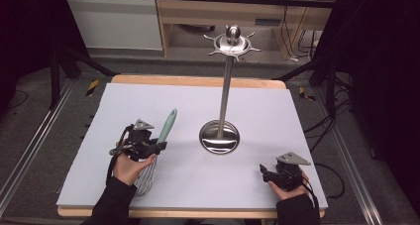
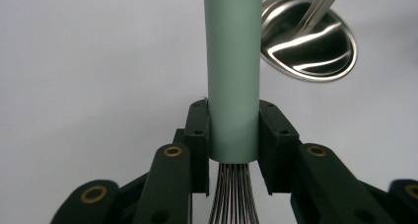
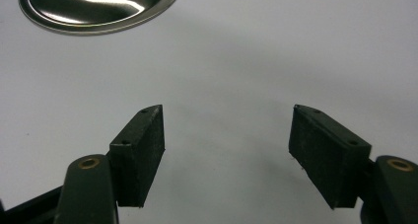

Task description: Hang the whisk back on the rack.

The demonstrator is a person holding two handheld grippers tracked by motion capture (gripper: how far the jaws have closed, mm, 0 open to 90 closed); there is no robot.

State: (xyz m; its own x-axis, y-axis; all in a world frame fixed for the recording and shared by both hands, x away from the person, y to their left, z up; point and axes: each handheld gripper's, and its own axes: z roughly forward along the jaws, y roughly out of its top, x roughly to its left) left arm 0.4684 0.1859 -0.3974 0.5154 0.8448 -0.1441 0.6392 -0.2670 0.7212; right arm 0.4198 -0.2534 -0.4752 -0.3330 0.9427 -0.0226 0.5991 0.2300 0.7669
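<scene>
Left tongs (image 2: 234,145) clamp the whisk (image 2: 233,71) at its handle base; right tongs (image 3: 226,150) gape, empty. The whisk's smooth handle could slip and swing into the stand (image 1: 224,93).

Two forearms in dark sleeves reach in from the near edge of the table, each hand holding a black two-jaw gripper. The left hand (image 1: 128,166) holds the left gripper (image 1: 157,146) at the left side of the table, angled forward and to the right, its jaws clamped on the handle of a whisk (image 2: 234,76). The right hand (image 1: 287,188) holds the right gripper (image 3: 226,152) low at the near right, its jaws spread wide apart with nothing between them.
</scene>
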